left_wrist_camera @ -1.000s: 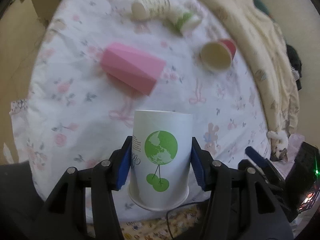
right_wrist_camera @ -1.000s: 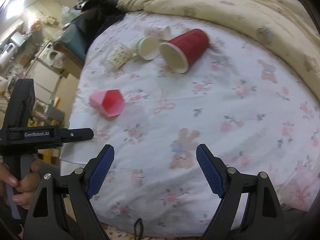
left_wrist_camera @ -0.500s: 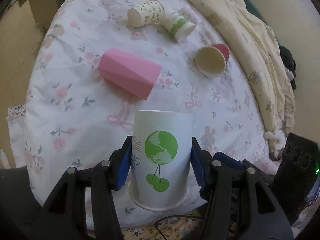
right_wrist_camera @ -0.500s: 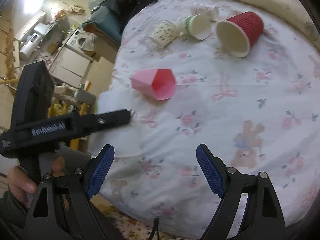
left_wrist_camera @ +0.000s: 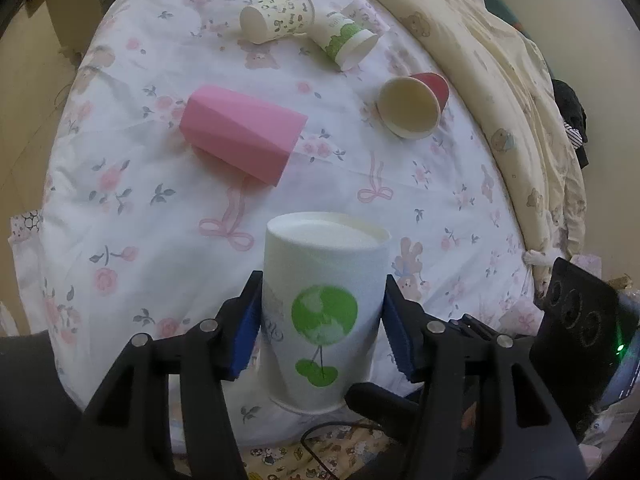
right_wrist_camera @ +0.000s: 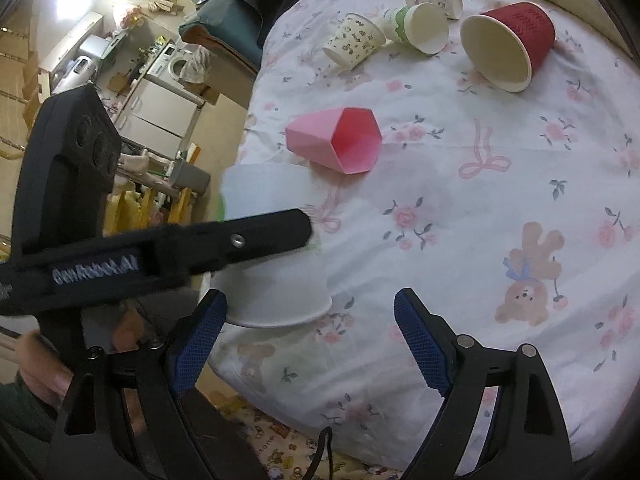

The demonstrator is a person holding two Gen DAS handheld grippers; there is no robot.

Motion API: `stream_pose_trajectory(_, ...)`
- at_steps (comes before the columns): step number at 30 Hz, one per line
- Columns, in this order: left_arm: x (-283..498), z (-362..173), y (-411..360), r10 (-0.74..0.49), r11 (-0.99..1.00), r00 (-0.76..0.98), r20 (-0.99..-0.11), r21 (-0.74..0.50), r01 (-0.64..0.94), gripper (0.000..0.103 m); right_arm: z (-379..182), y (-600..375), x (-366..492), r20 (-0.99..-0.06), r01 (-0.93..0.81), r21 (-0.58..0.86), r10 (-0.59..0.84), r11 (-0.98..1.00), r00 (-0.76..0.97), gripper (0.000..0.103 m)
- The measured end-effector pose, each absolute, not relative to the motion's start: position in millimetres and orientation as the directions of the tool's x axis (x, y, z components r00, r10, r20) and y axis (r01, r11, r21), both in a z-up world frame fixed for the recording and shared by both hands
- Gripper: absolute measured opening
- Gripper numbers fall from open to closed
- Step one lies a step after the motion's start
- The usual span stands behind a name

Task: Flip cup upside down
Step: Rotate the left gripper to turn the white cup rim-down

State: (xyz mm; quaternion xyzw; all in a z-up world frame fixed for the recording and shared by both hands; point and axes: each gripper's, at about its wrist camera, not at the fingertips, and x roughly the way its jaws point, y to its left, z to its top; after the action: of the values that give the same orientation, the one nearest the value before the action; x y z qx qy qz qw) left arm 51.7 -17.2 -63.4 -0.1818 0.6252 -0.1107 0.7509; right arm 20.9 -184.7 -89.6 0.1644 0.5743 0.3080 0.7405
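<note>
the left gripper (left_wrist_camera: 322, 330) is closed on the white cup (left_wrist_camera: 323, 312), its blue pads (left_wrist_camera: 245, 336) pressed against both sides of the wall. the cup is upside down, flat base up and rim down at the near edge of the bed sheet (left_wrist_camera: 400, 216); whether the rim touches the sheet cannot be told. a green globe print faces the left camera. in the right view the cup (right_wrist_camera: 276, 280) sits behind the left gripper's arm. the right gripper (right_wrist_camera: 310, 344) is wide open and holds nothing, hovering just right of the cup. beyond the cup a pink cup (left_wrist_camera: 242, 134) lies on its side. farther from the cup lie a red cup (left_wrist_camera: 412, 106), a green cup (left_wrist_camera: 346, 40) and a patterned cup (left_wrist_camera: 278, 16), all tipped over.
</note>
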Motion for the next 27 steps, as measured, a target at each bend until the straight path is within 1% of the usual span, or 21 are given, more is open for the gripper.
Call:
stream_pose_trajectory(4,51.4,-59.4,-14.9,-0.384,0.913,0.206,-0.9,-0.403,-0.058,0.052,-91.1,-183.4,20.3,-0.785,-0.277,0.547,0.599,0.79,0.158,0.088)
stream_pose_trajectory(14,50.4,-51.4,-22.9,-0.361,0.928,0.219,-0.907,-0.371,-0.009,0.052,-105.7,-192.9,26.9,-0.852,-0.224,0.455,0.494,0.862,0.171,0.088)
stream_pose_trajectory(17,50.8,-50.8,-23.3,-0.355,0.931,0.223,-0.908,-0.365,-0.004,0.052,-106.7,-195.2,27.2,-0.852,-0.216,0.46,0.497,0.861,0.167,0.088)
stream_pose_trajectory(19,50.9,-49.0,-23.4,-0.322,0.944,0.239,-0.916,-0.33,0.003,0.052,-104.8,-196.6,26.7,-0.848,-0.216,0.463,0.501,0.86,0.173,0.088)
stream_pose_trajectory(23,53.4,-52.1,-22.8,-0.294,0.953,0.226,-0.929,-0.302,-0.002,0.052,-98.6,-203.4,28.0,-0.843,-0.2,0.462,0.498,0.864,0.205,0.088)
stream_pose_trajectory(25,56.6,-54.1,-24.0,-0.269,0.961,0.212,-0.94,-0.276,-0.005,0.052,-94.0,-212.8,29.5,-0.84,-0.17,0.46,0.489,0.871,0.235,0.088)
stream_pose_trajectory(27,61.3,-53.3,-29.9,-0.22,0.975,0.213,-0.952,-0.224,0.008,0.052,-82.8,-228.0,28.9,-0.831,-0.129,0.451,0.468,0.883,0.301,0.088)
